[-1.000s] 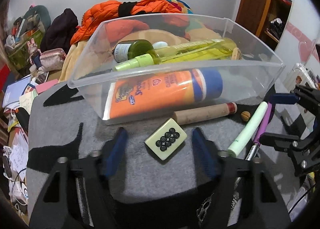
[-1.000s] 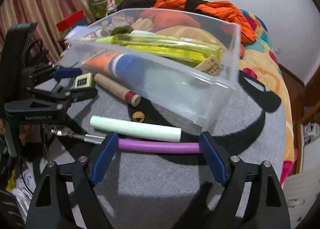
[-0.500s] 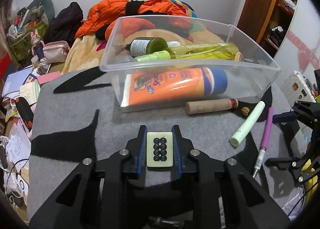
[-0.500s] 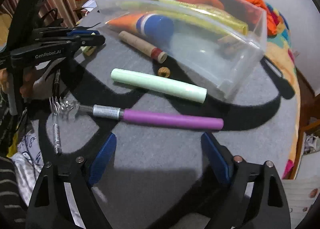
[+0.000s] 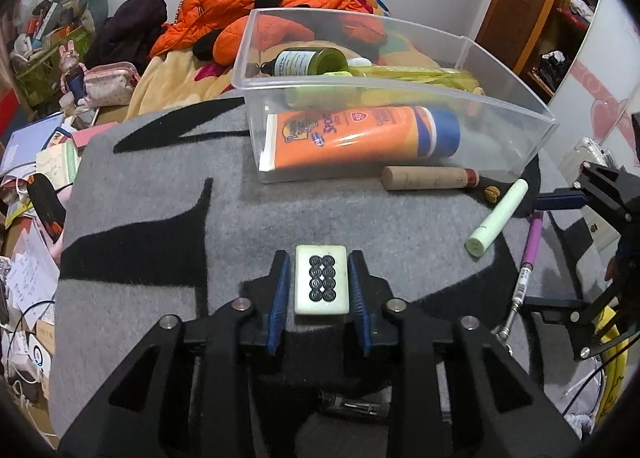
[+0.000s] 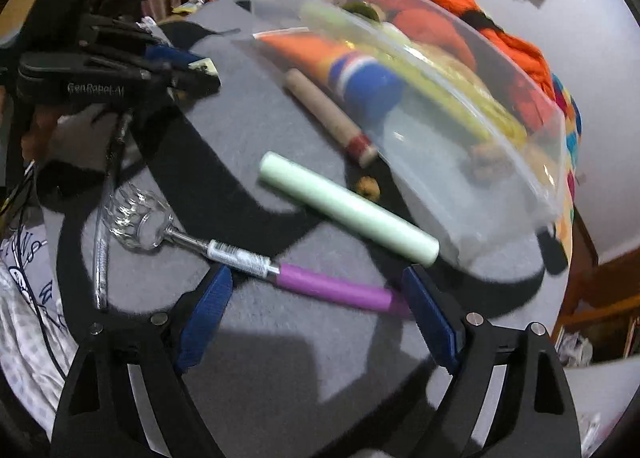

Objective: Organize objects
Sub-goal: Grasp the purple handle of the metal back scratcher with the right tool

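A cream mahjong tile (image 5: 321,284) with black circles lies between the pads of my left gripper (image 5: 318,258). Its jaws are opening, and a thin gap shows on each side of the tile. My right gripper (image 6: 316,274) stands wide open over the purple handle of a back scratcher (image 6: 336,290), which lies slantwise between its pads without touching them. A pale green tube (image 6: 348,208) lies just beyond the scratcher. A clear plastic bin (image 5: 400,92) on the grey rug holds an orange sunscreen tube (image 5: 360,138), a green bottle and a yellow bottle.
A cork-coloured stick (image 5: 428,177) and a small nut (image 5: 491,192) lie against the bin's front wall. A clear pen (image 6: 102,258) lies left of the scratcher's claw. Orange jackets and bedding are piled behind the bin. Papers and boxes crowd the floor at the left.
My left gripper went from wide open to closed round the tile, pulled back from the bin, then eased its pads apart slightly. The right gripper rolled and shifted along the scratcher.
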